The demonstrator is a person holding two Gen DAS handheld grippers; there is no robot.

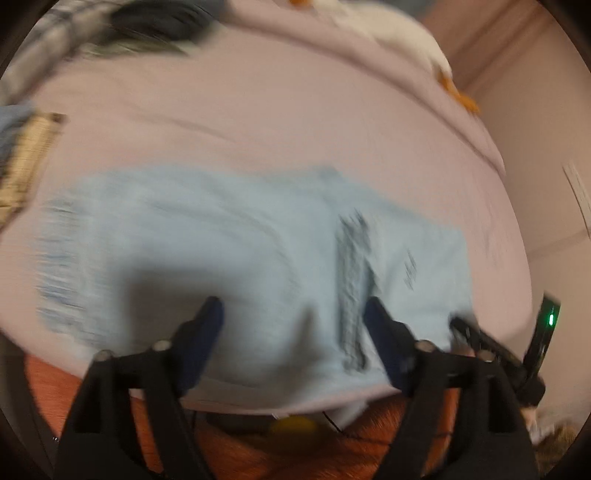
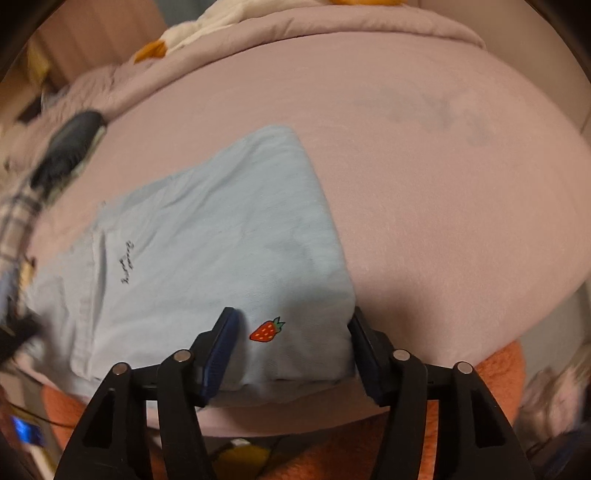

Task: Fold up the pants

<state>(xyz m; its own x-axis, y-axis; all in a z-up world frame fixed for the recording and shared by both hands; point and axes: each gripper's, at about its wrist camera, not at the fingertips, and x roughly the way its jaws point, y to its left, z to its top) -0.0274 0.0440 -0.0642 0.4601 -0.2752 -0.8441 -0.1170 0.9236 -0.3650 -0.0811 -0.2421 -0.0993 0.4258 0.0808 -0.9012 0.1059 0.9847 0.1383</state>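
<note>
Light blue pants (image 1: 229, 251) lie flat on the pink bed near its front edge, blurred by motion in the left wrist view. My left gripper (image 1: 293, 308) hovers open above them, nothing between its fingers. In the right wrist view the same pants (image 2: 207, 243) show a folded right edge, small dark script and a red strawberry print (image 2: 266, 329). My right gripper (image 2: 291, 325) stands open, its blue-padded fingers on either side of the pants' near right corner, the strawberry between them. The right gripper's black body (image 1: 517, 350) shows at the far right of the left wrist view.
Pink bed sheet (image 2: 443, 184) stretches wide to the right and behind. A white plush with orange feet (image 1: 406, 33) lies at the back. Dark and plaid clothes (image 1: 110, 26) pile at the back left; a tan item (image 1: 26, 162) sits left. Orange rug (image 2: 495, 373) below the bed edge.
</note>
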